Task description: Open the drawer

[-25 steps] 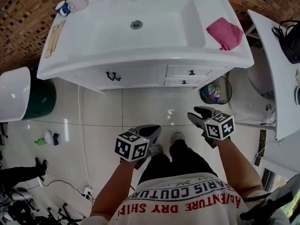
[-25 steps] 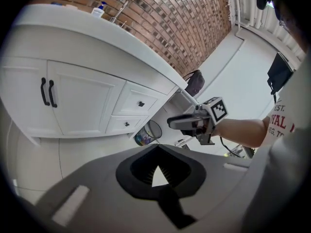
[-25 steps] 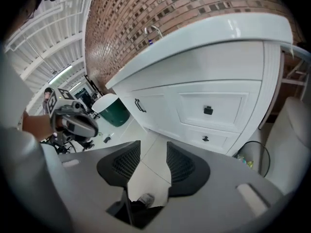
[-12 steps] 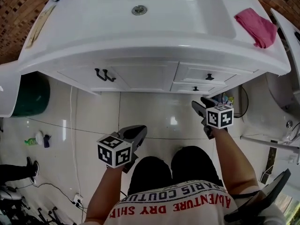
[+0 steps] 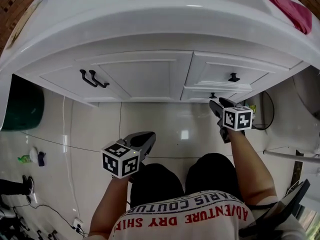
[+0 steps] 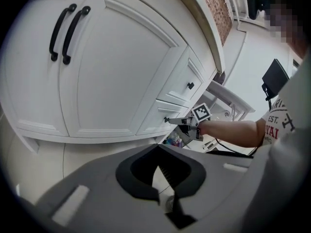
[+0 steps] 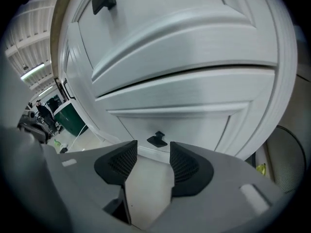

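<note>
The white vanity has two small drawers at its right, an upper drawer (image 5: 230, 71) and a lower drawer (image 7: 194, 110), each with a black knob. My right gripper (image 5: 217, 103) (image 7: 153, 154) points at the lower drawer's knob (image 5: 213, 95) (image 7: 156, 141). That knob sits just beyond the fingertips, in line with the gap and apart from both pads. The jaws stand wide and are closing slightly, with nothing between them. My left gripper (image 5: 146, 136) (image 6: 158, 148) hangs low over the floor by the person's knee, its tips together and empty. The left gripper view also catches the right gripper (image 6: 171, 121) at the lower drawer.
Two cabinet doors with a pair of black handles (image 5: 90, 78) (image 6: 65, 30) fill the vanity's left. A pink cloth (image 5: 292, 9) lies on the counter's right end. A dark green bin (image 5: 20, 106) stands at the left, and a cable (image 5: 65, 149) runs over the glossy floor tiles.
The view has sunk and closed in on the cabinet front. Both grippers have dropped, and the right one has come forward to the lower drawer's knob with its jaws spread wider.
</note>
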Demonstrator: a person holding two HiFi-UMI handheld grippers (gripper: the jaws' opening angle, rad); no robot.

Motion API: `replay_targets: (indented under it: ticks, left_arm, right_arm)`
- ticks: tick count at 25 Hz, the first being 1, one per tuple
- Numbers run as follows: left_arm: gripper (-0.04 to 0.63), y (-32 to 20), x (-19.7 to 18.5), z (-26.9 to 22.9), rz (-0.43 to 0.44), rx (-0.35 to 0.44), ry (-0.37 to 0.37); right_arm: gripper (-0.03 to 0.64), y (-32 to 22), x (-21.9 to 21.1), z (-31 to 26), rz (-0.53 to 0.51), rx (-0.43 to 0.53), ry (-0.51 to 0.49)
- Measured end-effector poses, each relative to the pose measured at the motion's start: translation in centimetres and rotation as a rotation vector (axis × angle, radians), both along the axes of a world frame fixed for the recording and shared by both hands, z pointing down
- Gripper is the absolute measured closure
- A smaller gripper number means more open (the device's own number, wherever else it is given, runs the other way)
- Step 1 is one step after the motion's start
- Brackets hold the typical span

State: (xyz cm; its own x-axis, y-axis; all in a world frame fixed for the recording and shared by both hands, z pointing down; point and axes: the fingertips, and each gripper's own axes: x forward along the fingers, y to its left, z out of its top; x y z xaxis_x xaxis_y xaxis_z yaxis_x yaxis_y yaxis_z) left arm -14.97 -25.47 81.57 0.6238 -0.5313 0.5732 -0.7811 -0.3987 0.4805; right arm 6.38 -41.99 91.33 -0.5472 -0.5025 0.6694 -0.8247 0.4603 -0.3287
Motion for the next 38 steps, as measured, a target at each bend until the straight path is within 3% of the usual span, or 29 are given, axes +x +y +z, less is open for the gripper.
replay_targets:
  ticks: [7,13,17,38]
  left_arm:
    - [0.609,-1.2,0.7,1.5,0.033,0.017,-0.006]
    - [0.609,-1.7,0.9,1.9,0.058,0.031,-0.014]
    - [0.609,-2.0,0.6,2.2,0.07,0.041,-0.04]
    - [0.609,-1.9,2.3,3.0,0.118,0.071,-0.023]
  right_arm:
    - [0.397,-1.2,-0.6,0.8,0.015,0.012,-0.012]
    - [0.459,-1.8,-0.7,1.2,0.05,0.029,0.005]
    - [0.462,-1.8,-0.8,1.3,0.046,0.009,-0.007]
    - [0.468,-1.3,-0.6,1.2,0.049,0.021,-0.003]
